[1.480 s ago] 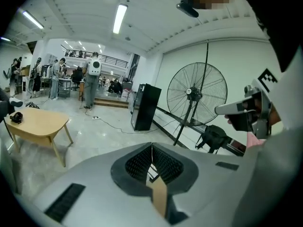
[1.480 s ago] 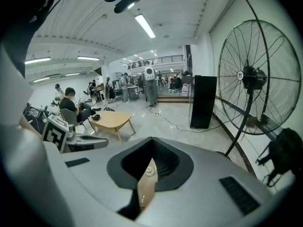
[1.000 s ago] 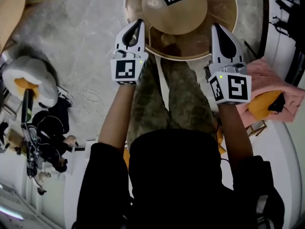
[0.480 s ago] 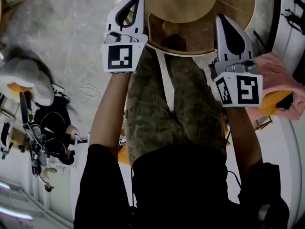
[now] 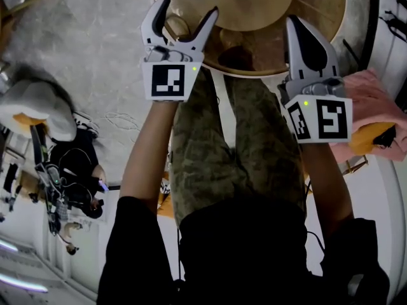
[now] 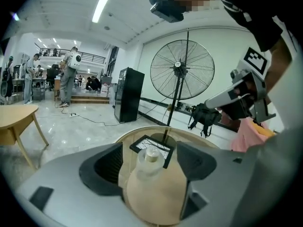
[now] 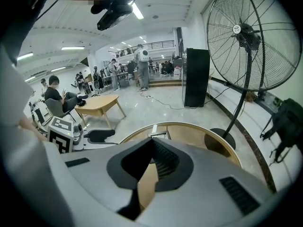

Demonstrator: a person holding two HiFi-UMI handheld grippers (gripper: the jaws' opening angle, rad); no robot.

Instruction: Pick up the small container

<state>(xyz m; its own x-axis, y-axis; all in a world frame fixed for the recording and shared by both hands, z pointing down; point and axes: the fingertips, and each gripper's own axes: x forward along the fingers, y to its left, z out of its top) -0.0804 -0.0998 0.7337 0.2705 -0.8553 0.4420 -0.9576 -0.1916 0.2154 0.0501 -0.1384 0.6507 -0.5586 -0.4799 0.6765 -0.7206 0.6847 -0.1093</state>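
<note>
Round wooden table [image 5: 273,49] ahead: at its near-left stands the small container [image 6: 150,183], a translucent capped bottle, between the jaws of my left gripper [image 5: 189,8], which are opening wide, pads clear of it. Probably light, slick, slightly squashy; I'd pinch the broad body. Right gripper [image 5: 294,25] closed, empty.

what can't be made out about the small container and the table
- small container: its base, left gripper view, hidden behind the gripper's body; whether it holds anything, too cloudy.
- left gripper: jaws opening round the container; head view too small to show any pad contact.
- table: far side, head view, cut off by the top edge.
- marker card: pattern, left gripper view, partly behind the container.
</note>
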